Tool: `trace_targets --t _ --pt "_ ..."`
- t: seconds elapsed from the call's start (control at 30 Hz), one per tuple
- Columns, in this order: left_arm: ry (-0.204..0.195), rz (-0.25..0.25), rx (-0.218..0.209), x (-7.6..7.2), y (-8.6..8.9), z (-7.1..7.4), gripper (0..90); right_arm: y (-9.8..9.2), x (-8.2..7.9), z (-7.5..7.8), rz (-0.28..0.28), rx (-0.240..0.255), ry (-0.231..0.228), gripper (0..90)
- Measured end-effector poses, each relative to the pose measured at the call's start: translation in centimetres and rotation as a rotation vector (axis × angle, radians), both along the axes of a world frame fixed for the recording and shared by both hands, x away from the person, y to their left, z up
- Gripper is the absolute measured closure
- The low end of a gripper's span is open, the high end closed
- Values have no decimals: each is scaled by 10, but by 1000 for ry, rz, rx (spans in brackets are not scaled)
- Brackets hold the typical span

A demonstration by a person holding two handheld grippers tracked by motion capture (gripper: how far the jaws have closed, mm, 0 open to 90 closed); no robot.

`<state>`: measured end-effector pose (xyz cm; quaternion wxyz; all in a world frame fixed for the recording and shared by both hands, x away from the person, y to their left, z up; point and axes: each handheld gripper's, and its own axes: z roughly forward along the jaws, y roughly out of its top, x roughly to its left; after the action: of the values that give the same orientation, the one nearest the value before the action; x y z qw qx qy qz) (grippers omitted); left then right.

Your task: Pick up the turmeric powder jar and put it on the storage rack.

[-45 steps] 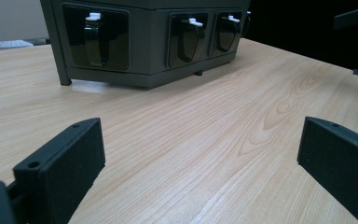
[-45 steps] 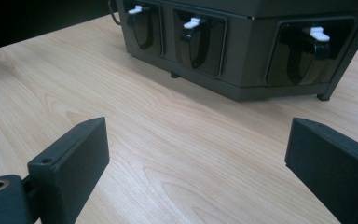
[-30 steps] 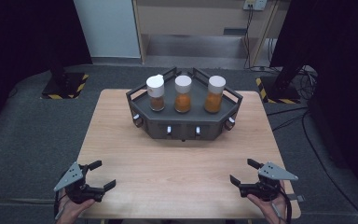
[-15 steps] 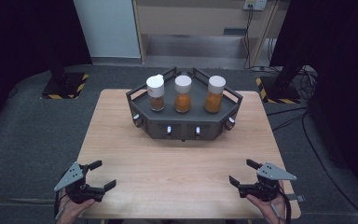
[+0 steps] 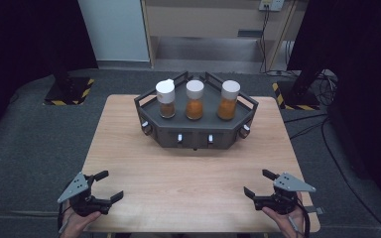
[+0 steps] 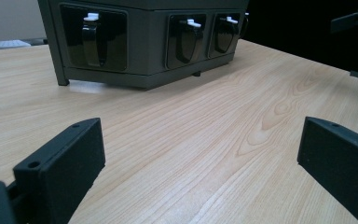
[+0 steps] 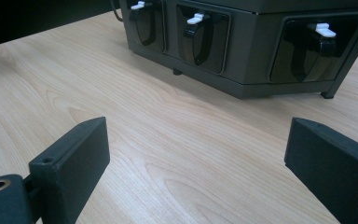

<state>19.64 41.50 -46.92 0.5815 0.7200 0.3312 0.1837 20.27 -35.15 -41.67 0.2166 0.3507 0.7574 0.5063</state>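
A dark grey angular rack (image 5: 196,133) stands at the far middle of the wooden table (image 5: 188,173). On it are three white-capped jars: the left jar (image 5: 165,98), the middle jar (image 5: 194,99) and the right jar (image 5: 228,99), each with orange-brown contents. The rack's front panels carry black knobs with white tabs (image 6: 93,39) (image 7: 202,38). My left gripper (image 5: 108,185) rests at the near left corner, open and empty. My right gripper (image 5: 257,183) sits at the near right corner, also open with nothing between its jaws. Both point toward the rack (image 6: 140,42) (image 7: 261,42).
Bare wood lies between the grippers and the rack. Grey floor surrounds the table, with black stands on yellow-striped bases (image 5: 69,89) at the back left and back right. Cables (image 5: 322,84) trail on the floor at the right.
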Motion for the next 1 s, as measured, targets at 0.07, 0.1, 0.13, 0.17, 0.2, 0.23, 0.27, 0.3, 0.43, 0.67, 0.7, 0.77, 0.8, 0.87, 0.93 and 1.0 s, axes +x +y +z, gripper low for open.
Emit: trace_targets --t 0.07,0.1,0.13,0.17,0.2,0.23,0.27,0.3,0.43,0.67,0.7,0.77,0.8,0.87,0.93,1.0 --pt "2 8 -12 1 -1 -1 0 -2 0 -1 -5 12 -3 67" --pt "4 11 -19 2 -1 -2 0 -2 0 -2 -10 15 -1 67" --pt "9 15 -19 2 -1 -2 0 -3 0 -3 -12 22 7 67" --pt "18 20 -18 3 -1 -2 0 -4 1 -3 -14 28 11 67" --pt "19 21 -14 3 -1 -2 0 -5 1 -4 -16 32 14 67" --pt "17 20 -17 3 -1 -2 0 -7 2 -5 -17 40 15 68" --pt "15 18 -16 3 -1 -2 0 -8 2 -6 -15 46 18 68" --pt "12 16 -9 2 0 -1 0 -9 2 -5 -14 49 18 68" --pt "9 16 -11 1 1 -2 0 -7 2 -4 -9 42 5 69" --pt "5 12 -12 -1 2 -1 0 -3 0 -2 -5 26 -1 69" --pt "4 12 -14 0 2 -2 0 -3 0 -2 -6 25 -3 69" --pt "6 11 -7 0 1 -1 0 -4 1 -3 -7 33 1 69" --pt "4 11 -8 -1 2 -1 0 -5 1 -3 -7 35 2 69" --pt "3 13 -13 -1 2 -1 0 -4 1 -3 -6 33 2 69" --pt "6 15 -14 -1 2 -2 0 -4 0 -2 -5 30 2 70" --pt "3 12 -12 -1 2 -2 0 -4 0 -2 -6 30 0 69"
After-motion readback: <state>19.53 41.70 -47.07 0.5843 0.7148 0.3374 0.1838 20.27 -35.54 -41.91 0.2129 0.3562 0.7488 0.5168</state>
